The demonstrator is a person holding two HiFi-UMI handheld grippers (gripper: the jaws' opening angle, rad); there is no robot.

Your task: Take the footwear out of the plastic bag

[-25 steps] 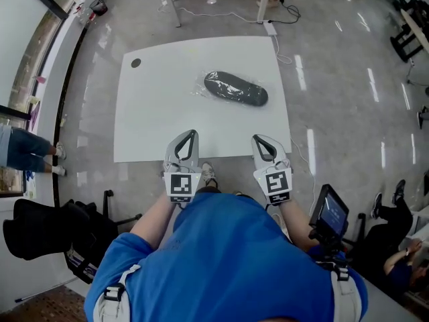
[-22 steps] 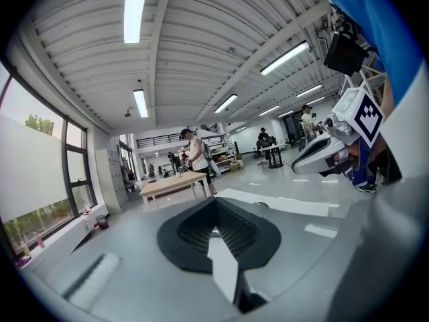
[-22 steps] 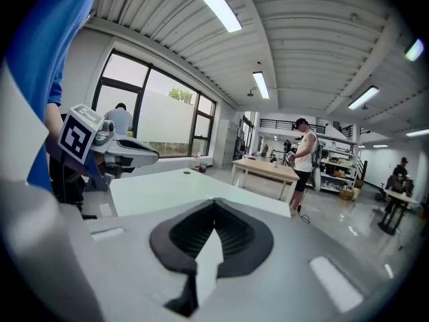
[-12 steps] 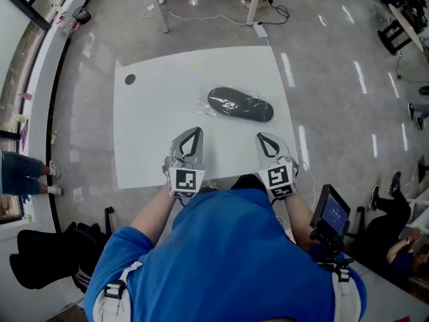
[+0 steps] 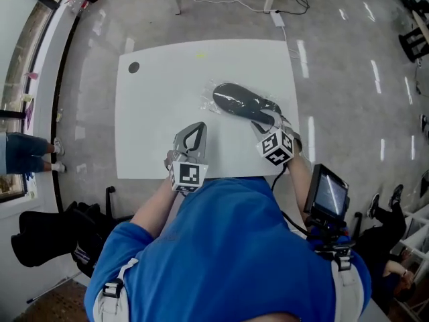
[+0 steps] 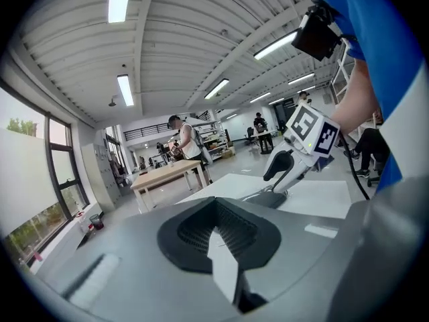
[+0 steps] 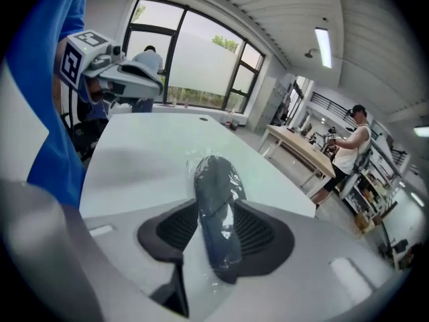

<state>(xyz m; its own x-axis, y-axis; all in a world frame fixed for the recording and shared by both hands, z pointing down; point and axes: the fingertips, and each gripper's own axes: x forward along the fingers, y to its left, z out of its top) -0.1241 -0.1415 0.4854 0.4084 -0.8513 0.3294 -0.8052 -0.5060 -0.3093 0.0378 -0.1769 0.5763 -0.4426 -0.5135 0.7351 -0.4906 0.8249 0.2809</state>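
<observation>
Shoe: one dark shoe (image 5: 242, 104) (image 7: 213, 180), wrapped in one clear plastic bag (image 5: 208, 101) (image 7: 190, 161). It lies flat on the right half of the white table (image 5: 154, 113), slanting from upper left to lower right in the head view.
Shoe and right fingers: its near end sits between the two jaws of the right gripper (image 5: 268, 118) (image 7: 216, 204), with a ribbed pad just beside it on each side. Whether the pads press the bag cannot be told.
Right gripper: jaws spread apart, nothing clamped.
Left gripper: the left gripper (image 5: 198, 125) (image 6: 216, 203) has its jaws drawn together at the tips with nothing between them. It hovers over the table's near edge, well apart from the shoe.
Counts: one shoe, one bag, two grippers, one table.
In the way: the bag's film lies all round the shoe, between it and the pads.
On the table: a dark round mark (image 5: 133, 67) near the far left corner and a small yellow speck (image 5: 200, 56) by the far edge.
Around: a small screen (image 5: 327, 193) at the person's right side, a power strip (image 5: 277, 19) with its cable on the floor beyond the table, and a wooden bench (image 7: 301, 149) in the background.
</observation>
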